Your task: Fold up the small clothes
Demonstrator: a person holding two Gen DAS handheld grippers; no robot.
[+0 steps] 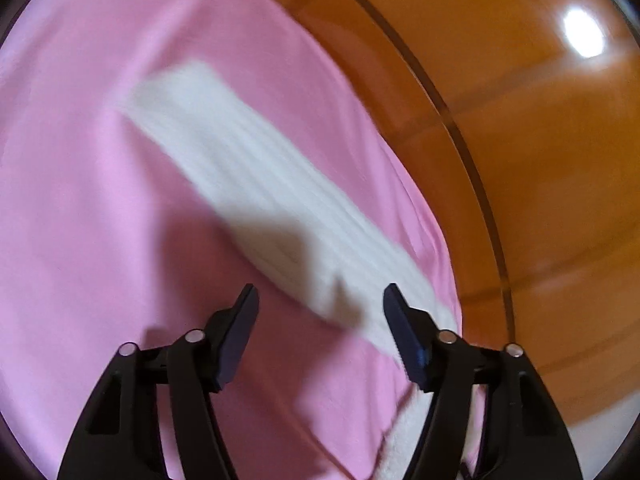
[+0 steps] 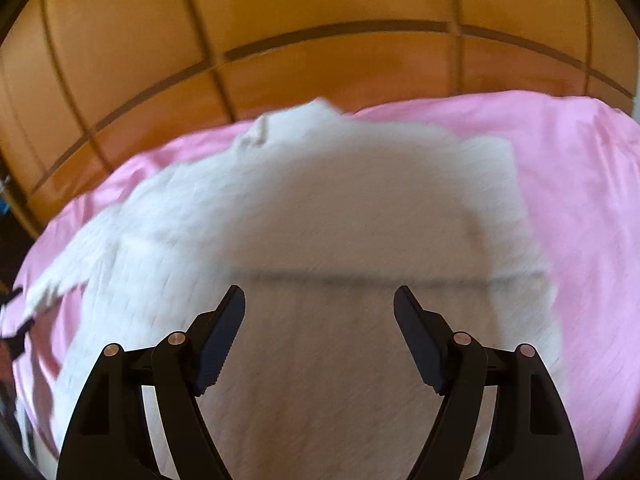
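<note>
A white knitted garment lies on a pink sheet. In the left wrist view one long ribbed sleeve (image 1: 256, 184) runs diagonally across the pink sheet (image 1: 80, 160). My left gripper (image 1: 320, 300) hovers over the sleeve's near end, jaws apart, nothing pinched between them. In the right wrist view the garment's body (image 2: 320, 216) spreads wide, with a fold line across it just beyond the fingertips. My right gripper (image 2: 319, 300) stands open above the body, with nothing between its pads. Both views are blurred by motion.
An orange-brown wooden board with dark grooves (image 2: 320, 60) borders the pink sheet (image 2: 580, 168) on its far side; the same board (image 1: 520, 160) appears at the right in the left wrist view. A dark strap-like object (image 2: 16, 332) sits at the left edge.
</note>
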